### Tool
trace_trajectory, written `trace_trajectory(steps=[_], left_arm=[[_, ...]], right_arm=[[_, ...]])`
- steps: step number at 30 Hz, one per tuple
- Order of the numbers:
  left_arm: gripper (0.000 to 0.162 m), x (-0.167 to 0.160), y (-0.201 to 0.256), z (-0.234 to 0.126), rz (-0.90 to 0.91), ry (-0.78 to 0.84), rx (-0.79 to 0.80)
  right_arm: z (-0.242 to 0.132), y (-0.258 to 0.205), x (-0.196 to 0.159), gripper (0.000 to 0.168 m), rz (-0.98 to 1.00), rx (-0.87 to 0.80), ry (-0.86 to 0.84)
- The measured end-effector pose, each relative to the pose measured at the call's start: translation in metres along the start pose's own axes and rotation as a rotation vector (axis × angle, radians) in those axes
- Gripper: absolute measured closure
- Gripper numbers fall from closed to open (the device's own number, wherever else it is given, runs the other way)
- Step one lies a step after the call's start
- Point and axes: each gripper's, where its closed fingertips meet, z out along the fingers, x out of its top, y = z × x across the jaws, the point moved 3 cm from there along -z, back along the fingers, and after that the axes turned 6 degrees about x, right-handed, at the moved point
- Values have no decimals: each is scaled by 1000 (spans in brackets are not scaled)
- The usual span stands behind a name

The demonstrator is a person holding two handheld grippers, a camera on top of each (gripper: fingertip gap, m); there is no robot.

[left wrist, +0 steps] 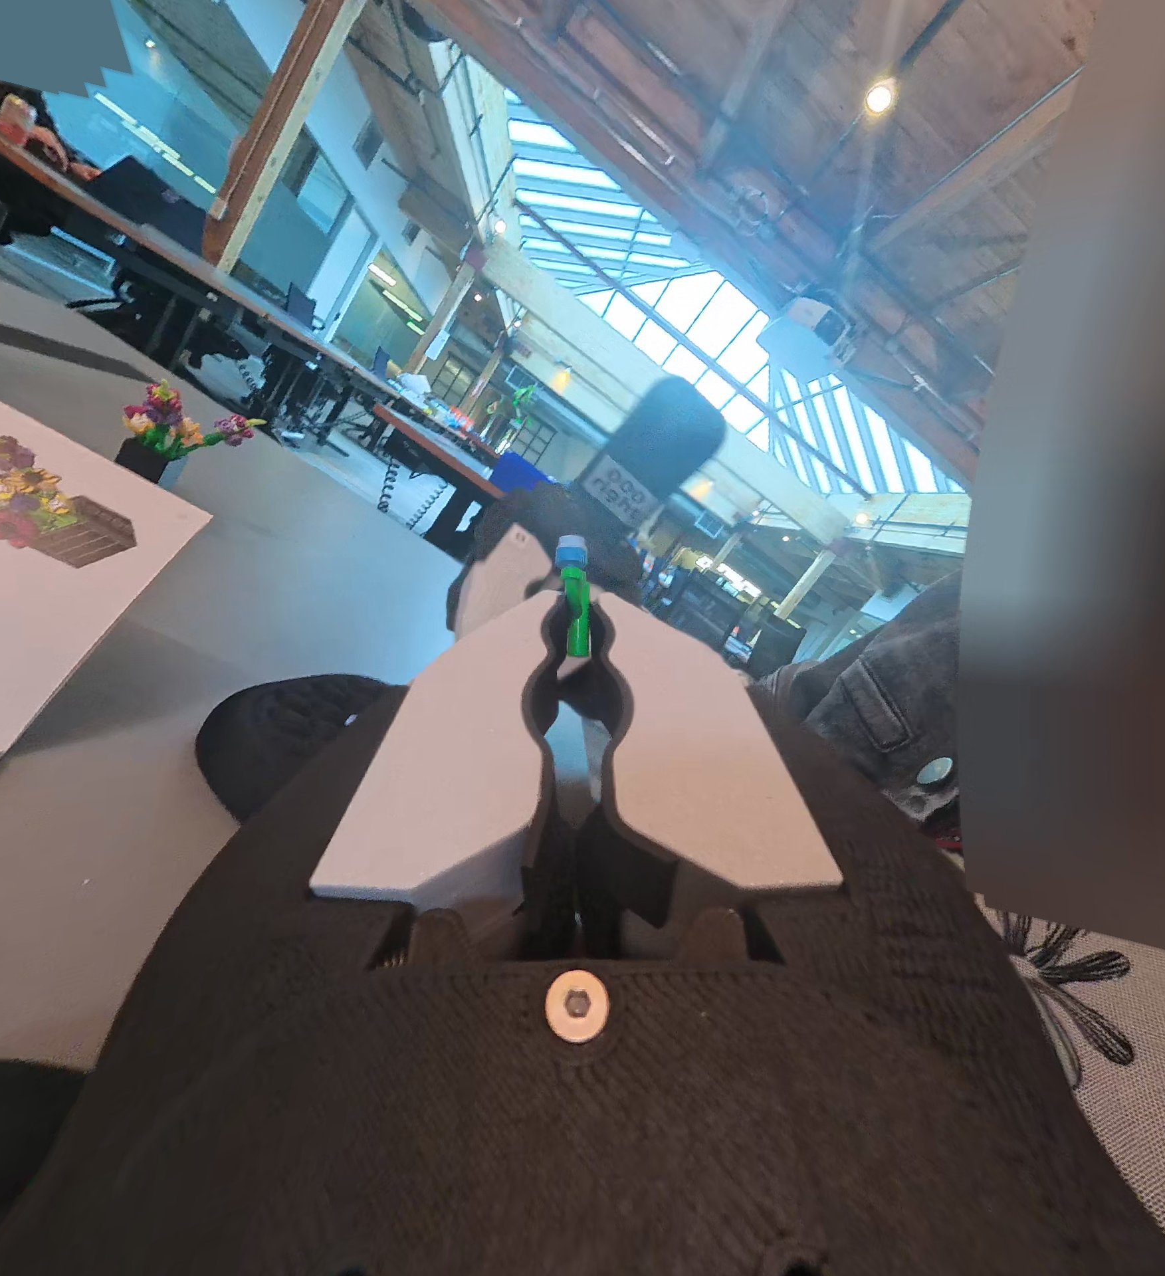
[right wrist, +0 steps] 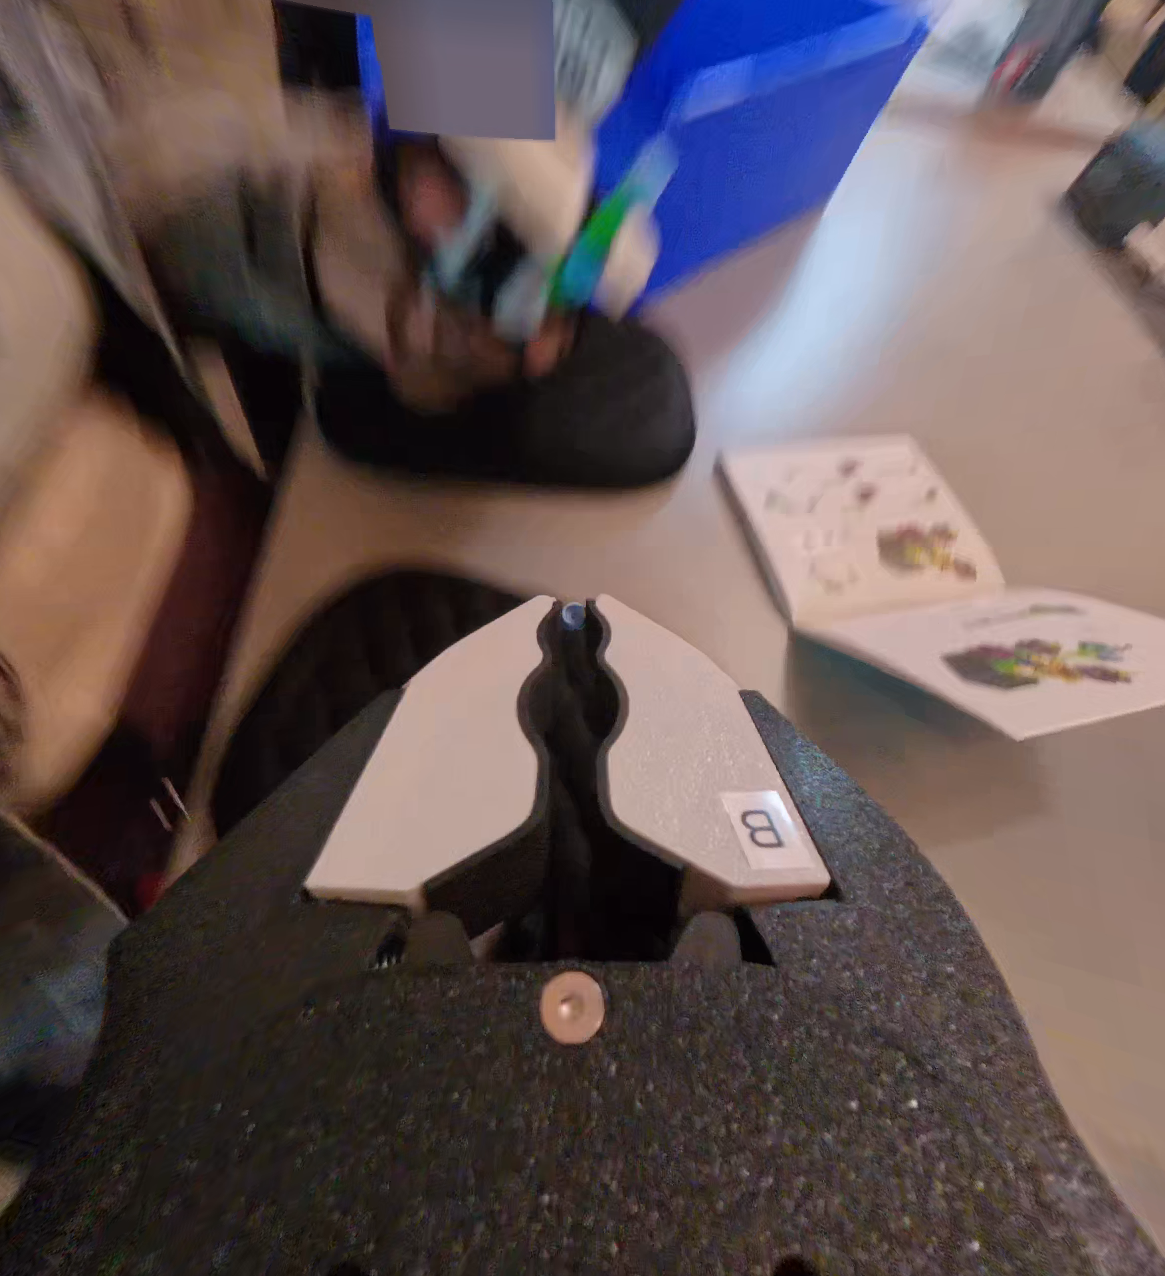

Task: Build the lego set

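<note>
Left wrist view: left hand-held gripper (left wrist: 576, 607) clamped on green stem piece (left wrist: 575, 618), blue piece (left wrist: 571, 552) capping it; finished flower model (left wrist: 164, 431) on surface (left wrist: 303, 594). Right wrist view: right hand-held gripper (right wrist: 573, 607) nearly closed, pinching small blue round piece (right wrist: 572, 614); instruction booklet (right wrist: 924, 587) lies open.

Left gripper (left wrist: 576, 607): grey fingers, black textured body, silver hex screw.
Right gripper (right wrist: 574, 607): same, plus white sticker; sleeve seemingly grey.
</note>
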Motion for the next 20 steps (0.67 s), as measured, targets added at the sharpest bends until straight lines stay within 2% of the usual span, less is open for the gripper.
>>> trace_trajectory(steps=[2, 4, 9, 12, 20], left_arm=[[156, 1, 6, 2, -9, 20, -50], [156, 0, 10, 5, 6, 25, -80], [156, 8, 23, 8, 183, 134, -89], [156, 13, 30, 10, 169, 199, -141], [156, 12, 38, 17, 196, 173, -183]], right_arm=[[-11, -1, 41, 162, 142, 59, 284], [-17, 0, 62, 162, 208, 94, 390], [-11, -7, 78, 162, 263, 140, 383], [-11, -11, 88, 163, 244, 148, 378], [-12, -18, 94, 163, 162, 140, 222]])
